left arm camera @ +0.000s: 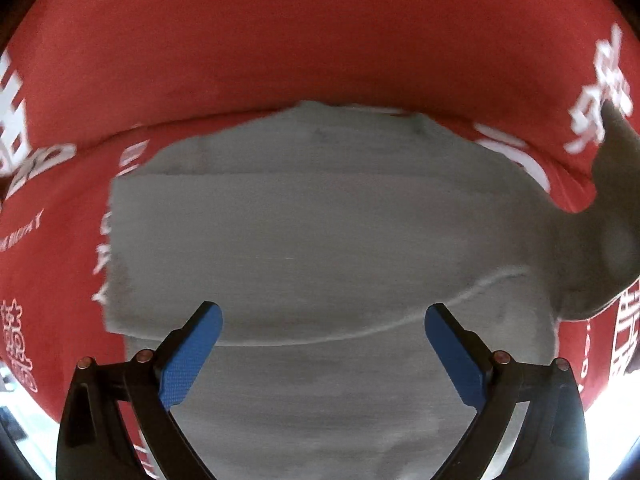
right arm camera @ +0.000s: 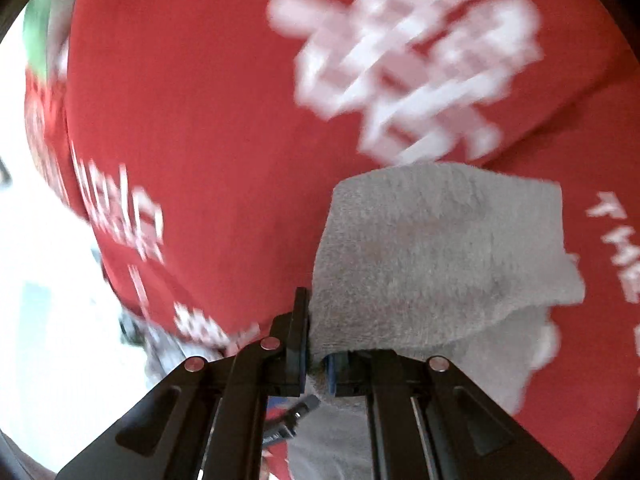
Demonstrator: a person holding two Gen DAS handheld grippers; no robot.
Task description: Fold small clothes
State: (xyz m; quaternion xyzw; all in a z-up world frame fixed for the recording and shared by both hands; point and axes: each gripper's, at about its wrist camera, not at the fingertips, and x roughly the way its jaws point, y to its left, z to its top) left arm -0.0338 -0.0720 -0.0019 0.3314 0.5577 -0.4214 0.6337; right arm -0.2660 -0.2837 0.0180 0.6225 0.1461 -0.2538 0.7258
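A grey garment (left arm camera: 320,220) lies spread flat on a red cloth (left arm camera: 280,40) printed with white lettering. In the left wrist view my left gripper (left arm camera: 322,312) points straight down over the garment's near part. Its blue pads (left arm camera: 192,356) stand wide apart with nothing between them. In the right wrist view my right gripper (right arm camera: 316,340) is shut on an edge of the grey garment (right arm camera: 440,248). The fabric is lifted and drapes folded over the right finger, hiding that fingertip. The red cloth (right arm camera: 200,120) lies behind it, blurred by motion.
The red cloth ends at the left of the right wrist view, where a bright white area (right arm camera: 40,280) begins. A green shape (right arm camera: 36,40) shows at the upper left. In the left wrist view, bright floor (left arm camera: 24,392) shows past the cloth's lower left edge.
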